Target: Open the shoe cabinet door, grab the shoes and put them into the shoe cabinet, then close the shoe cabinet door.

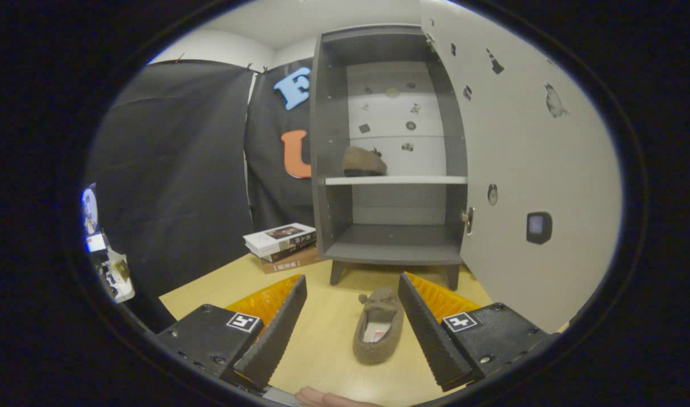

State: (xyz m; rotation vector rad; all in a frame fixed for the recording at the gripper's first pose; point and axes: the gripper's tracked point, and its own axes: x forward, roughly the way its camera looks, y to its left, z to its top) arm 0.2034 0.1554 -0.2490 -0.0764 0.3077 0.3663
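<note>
- My hand-held gripper (350, 308) released — fingers spread wide, a slipper (378, 332) on the desk (322, 339) between them.
- Shoe cabinet (390, 152) door (526, 169) open; another slipper (363, 162) on its shelf (396, 180).

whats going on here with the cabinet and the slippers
A person's handheld gripper is putting shoes into the shoe cabinet. Its door is swung open, and one slipper already sits on the shelf. The second slipper lies on the table between the open fingers, not yet gripped.
</note>
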